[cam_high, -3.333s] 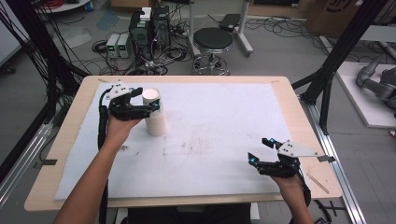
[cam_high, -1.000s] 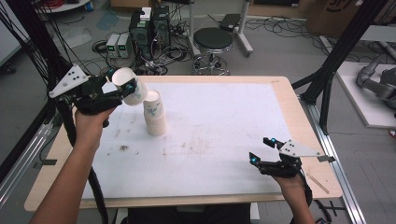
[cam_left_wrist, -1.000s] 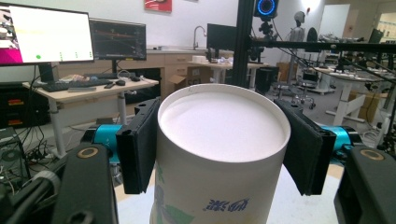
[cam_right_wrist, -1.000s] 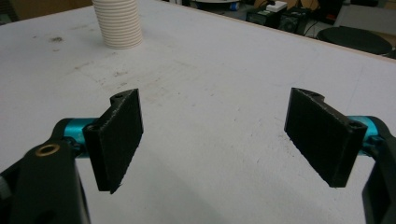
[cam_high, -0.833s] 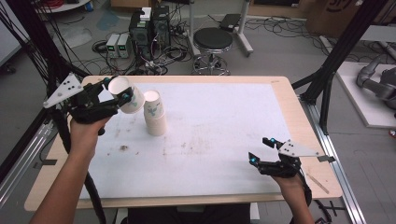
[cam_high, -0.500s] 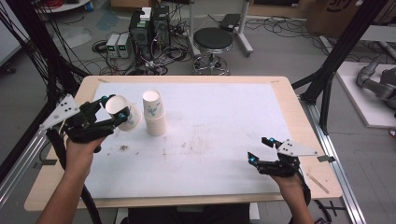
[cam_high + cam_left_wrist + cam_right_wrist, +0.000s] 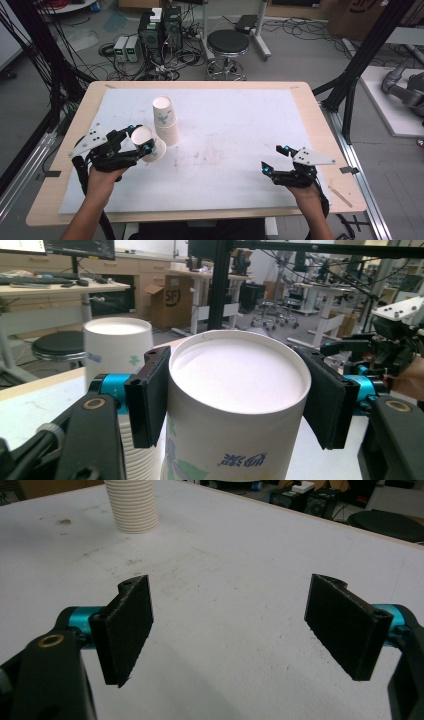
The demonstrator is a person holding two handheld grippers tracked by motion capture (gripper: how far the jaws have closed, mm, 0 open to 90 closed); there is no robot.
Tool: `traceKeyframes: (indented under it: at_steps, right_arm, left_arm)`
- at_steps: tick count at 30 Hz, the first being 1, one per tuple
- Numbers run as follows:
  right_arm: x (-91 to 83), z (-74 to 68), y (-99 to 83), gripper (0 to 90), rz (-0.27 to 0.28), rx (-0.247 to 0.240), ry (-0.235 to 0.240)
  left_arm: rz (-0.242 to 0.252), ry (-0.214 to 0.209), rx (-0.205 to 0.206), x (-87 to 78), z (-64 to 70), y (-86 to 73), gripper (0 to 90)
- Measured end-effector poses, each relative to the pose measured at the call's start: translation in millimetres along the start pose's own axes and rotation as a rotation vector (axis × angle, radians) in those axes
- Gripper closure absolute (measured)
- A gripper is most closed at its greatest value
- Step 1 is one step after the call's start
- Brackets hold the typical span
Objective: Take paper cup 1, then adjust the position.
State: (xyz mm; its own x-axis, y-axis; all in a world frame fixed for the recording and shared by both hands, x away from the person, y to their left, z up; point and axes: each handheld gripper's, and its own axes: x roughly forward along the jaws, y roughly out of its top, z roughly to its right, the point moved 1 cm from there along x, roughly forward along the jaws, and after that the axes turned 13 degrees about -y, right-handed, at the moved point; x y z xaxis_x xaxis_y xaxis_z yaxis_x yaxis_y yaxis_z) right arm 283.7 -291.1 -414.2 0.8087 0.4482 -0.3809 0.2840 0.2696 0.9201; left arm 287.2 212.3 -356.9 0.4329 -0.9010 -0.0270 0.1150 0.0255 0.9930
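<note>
Clamped on either side of a single paper cup (image 7: 235, 405), the left gripper's (image 7: 136, 142) jaws press its wall just below the closed white base, the cup being held upside down. From the high view the cup (image 7: 148, 145) is seen near the table's (image 7: 320, 130) left front, just beside the stack of cups (image 7: 164, 120), which stands inverted on the white sheet (image 7: 240, 125); whether the cup's rim is touching the sheet cannot be told. The right gripper (image 7: 272, 160) is held well apart from all this at the right front, its jaws standing wide apart with nothing between them.

Several risks can be judged from this. Thin paper is easily crushed — too firm a squeeze would buckle the wall. If the cup is released while tilted or before its rim is seated, it could tip and roll. With the stack so close, a sideways swing of the gripper could knock it over — room is scarce on that side.
</note>
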Motion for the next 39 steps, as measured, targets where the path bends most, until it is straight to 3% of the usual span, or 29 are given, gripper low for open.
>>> traceKeyframes:
  at_steps: [9,19,26,35,39]
  right_arm:
    - [-3.1,-3.0,2.6,20.0,0.017,-0.011,0.019]
    - [13.7,-23.7,10.3,19.9,0.002,-0.032,0.141]
    - [17.1,-31.9,22.3,19.9,0.025,-0.051,0.221]
    - [25.1,-44.8,37.4,19.9,0.042,-0.085,0.293]
    - [32.3,-57.1,39.9,19.9,0.044,-0.094,0.344]
  left_arm:
    - [0.005,-0.085,-0.005,21.3,4.9,-2.7,34.7]
    - [-0.036,-0.178,0.012,52.0,9.9,-3.2,34.8]
    - [-0.067,-0.234,0.010,80.0,15.7,-4.6,34.8]
    - [-0.082,-0.277,-0.013,94.1,19.8,-13.7,34.8]
    - [-0.101,-0.285,-0.014,96.4,22.6,-20.4,34.8]
